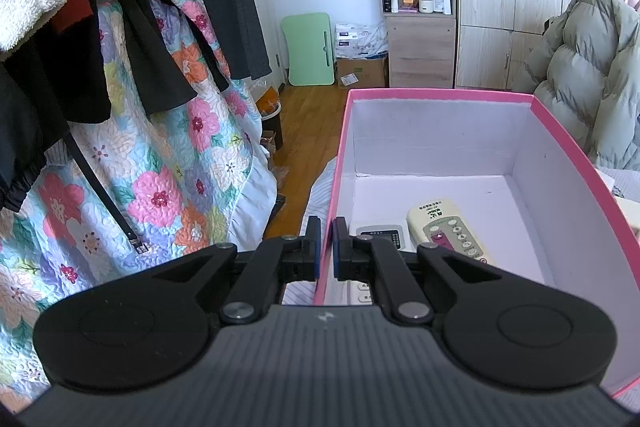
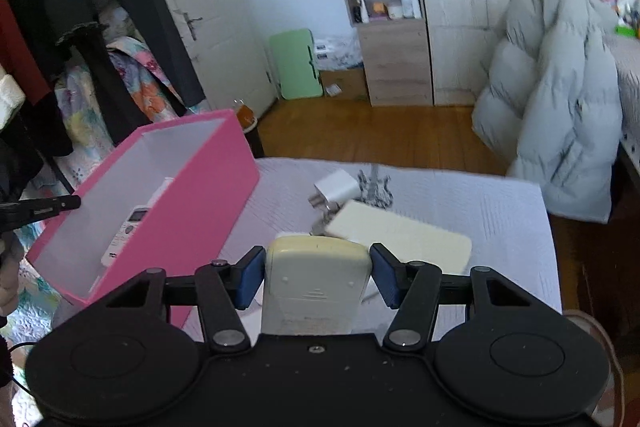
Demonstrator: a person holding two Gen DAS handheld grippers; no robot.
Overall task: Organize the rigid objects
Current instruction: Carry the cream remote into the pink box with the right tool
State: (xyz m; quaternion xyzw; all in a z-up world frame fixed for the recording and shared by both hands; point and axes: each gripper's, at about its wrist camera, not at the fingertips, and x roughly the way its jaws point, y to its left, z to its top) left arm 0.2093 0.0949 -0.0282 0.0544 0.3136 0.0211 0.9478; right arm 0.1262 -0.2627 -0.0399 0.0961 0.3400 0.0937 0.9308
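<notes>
My left gripper is clamped on the near wall of the pink box, steadying it for loading. My right gripper grasps a cream remote control back-up, just right of the box, which already holds two remotes.

Box pink outside, white inside. Remote in it cream w/ maroon panel. Quilt floral: pink, orange, purple on pale blue. Folded table mint green. Puffer jacket pale grey. Gripper pads blue.
</notes>
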